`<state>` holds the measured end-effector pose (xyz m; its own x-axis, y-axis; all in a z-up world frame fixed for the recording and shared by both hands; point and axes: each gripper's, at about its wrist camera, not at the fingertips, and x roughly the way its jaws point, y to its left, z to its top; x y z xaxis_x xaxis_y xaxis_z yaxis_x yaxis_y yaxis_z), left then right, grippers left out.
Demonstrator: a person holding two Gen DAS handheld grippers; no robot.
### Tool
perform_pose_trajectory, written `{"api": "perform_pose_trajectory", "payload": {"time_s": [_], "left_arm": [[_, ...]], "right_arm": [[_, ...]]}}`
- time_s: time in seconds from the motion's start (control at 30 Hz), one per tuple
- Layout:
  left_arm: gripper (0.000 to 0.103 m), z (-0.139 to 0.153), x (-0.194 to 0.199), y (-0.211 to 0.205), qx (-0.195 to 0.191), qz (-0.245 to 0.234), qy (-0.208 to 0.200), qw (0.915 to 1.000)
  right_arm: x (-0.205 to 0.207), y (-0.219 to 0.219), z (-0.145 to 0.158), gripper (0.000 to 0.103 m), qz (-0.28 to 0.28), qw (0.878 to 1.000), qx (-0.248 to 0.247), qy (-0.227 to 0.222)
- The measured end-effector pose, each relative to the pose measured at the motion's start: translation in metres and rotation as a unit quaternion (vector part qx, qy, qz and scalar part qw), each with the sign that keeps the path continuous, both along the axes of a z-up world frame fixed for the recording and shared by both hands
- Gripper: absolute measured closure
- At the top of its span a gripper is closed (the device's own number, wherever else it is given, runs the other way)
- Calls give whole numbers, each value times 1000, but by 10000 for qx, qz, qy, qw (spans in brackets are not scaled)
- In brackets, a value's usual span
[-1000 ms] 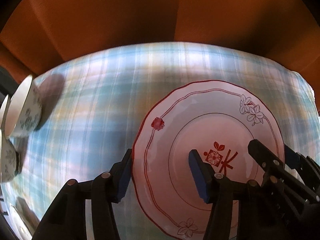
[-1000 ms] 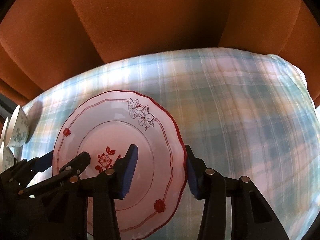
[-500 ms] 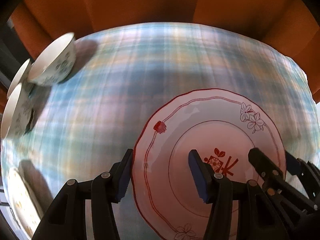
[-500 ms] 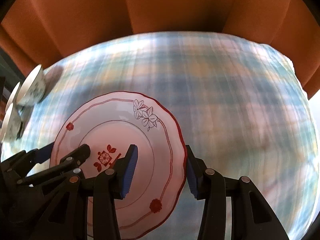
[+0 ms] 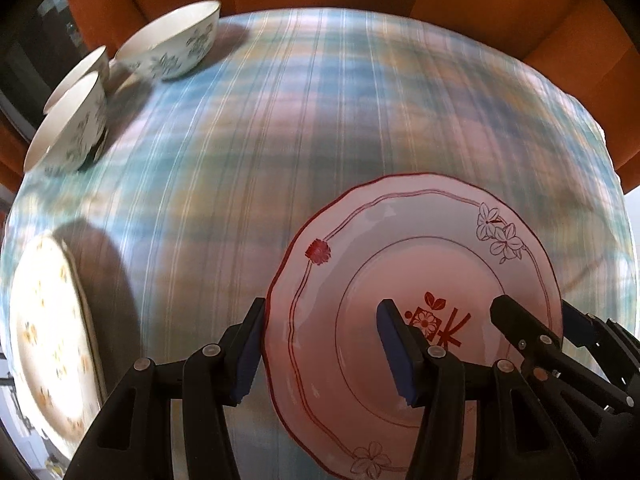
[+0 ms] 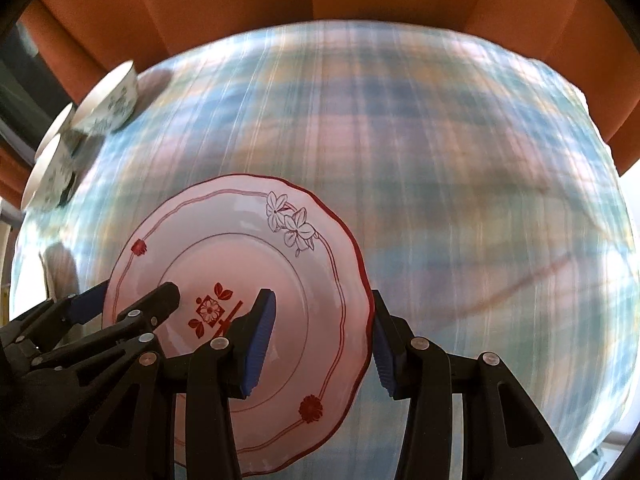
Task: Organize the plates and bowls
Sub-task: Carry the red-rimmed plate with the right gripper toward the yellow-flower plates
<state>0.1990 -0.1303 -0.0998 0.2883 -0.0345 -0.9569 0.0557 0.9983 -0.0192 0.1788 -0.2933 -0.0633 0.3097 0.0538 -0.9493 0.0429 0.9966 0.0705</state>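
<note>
Plaid desk (image 5: 320, 120) blurred; left claw (image 5: 324, 354) and right claw (image 6: 320, 344) each clamp red-rimmed plate (image 5: 400, 360), lower edge cut off.

My left gripper (image 5: 322, 354) has two black plastic fingers with angular cut-out frames, and each finger carries round silver screws (image 5: 211, 349) near the tip. The inner pads (image 5: 394, 354) are blue and ribbed. My right gripper (image 6: 322, 344) has the same black frames, silver screws and blue ribbed pads (image 6: 262, 340).
</note>
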Motion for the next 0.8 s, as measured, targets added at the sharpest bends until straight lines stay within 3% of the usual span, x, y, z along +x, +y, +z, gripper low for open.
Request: {"api": "perform_pose_trajectory", "payload": {"time_s": [0.17, 0.47, 0.6, 0.8], "left_arm": [[47, -4, -18, 2, 151, -101, 1, 9998], [43, -11, -20, 3, 273, -96, -83, 9995], [48, -11, -20, 1, 398, -88, -96, 9991], [48, -9, -19, 5, 395, -119, -14, 9991]], "right_arm": [[-14, 1, -9, 54, 3, 9998, 38, 217], [-6, -1, -18, 54, 27, 9999, 3, 129], [4, 4, -19, 54, 89, 9999, -118, 4], [3, 3, -19, 54, -79, 9997, -14, 215]]}}
